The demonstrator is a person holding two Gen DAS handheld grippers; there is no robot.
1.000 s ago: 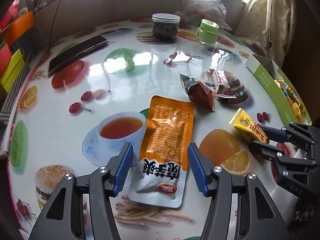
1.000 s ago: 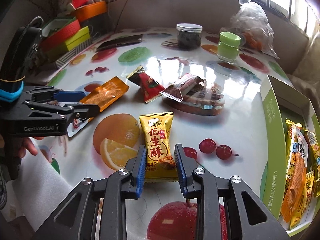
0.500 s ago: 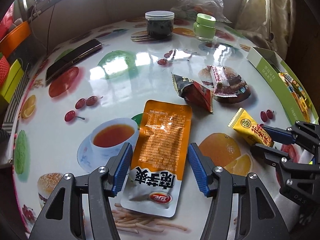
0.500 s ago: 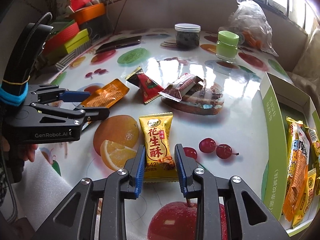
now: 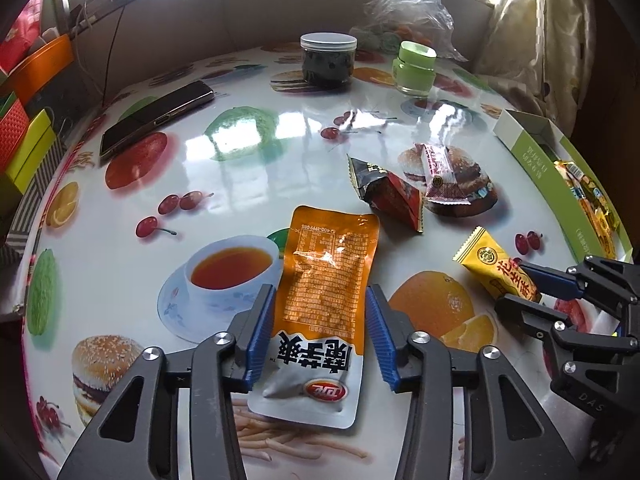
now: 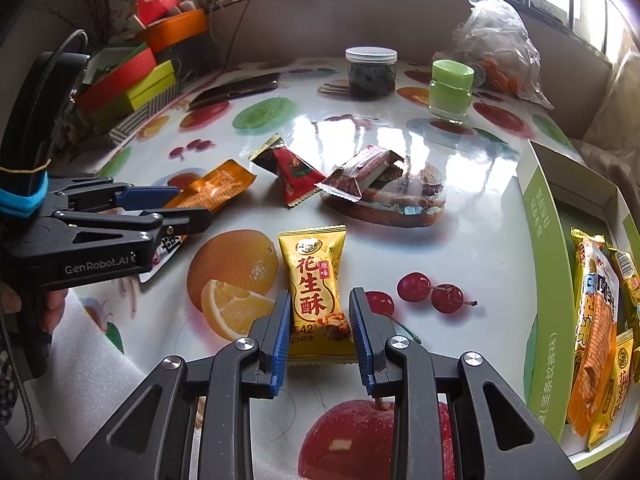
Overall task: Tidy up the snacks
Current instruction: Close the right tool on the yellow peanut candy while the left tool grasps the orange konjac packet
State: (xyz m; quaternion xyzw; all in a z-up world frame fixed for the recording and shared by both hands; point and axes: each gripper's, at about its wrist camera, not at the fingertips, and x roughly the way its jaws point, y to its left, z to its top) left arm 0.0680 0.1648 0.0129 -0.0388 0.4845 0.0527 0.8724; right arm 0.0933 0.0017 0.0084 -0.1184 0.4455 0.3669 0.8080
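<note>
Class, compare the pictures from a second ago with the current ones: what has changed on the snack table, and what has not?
The left claw has closed in around the orange pouch; its pads now sit at the pouch's edges. No snack has shifted or left the table. The right claw still straddles the yellow peanut candy, gap unchanged. The green box is as before.

**What my bench is carrying**

I see a glossy bench [image 5: 248, 184] printed with fruit. Lying on it: an orange pouch [image 5: 324, 280], a yellow peanut candy [image 6: 316, 284], a red triangular packet [image 5: 390, 194], a wrapped bar [image 5: 438, 174], a phone [image 5: 156, 118], a dark jar [image 5: 328, 60], a green jar [image 5: 414, 66], a plastic bag [image 5: 408, 8] and a green box [image 6: 548, 280] of snacks.
</note>
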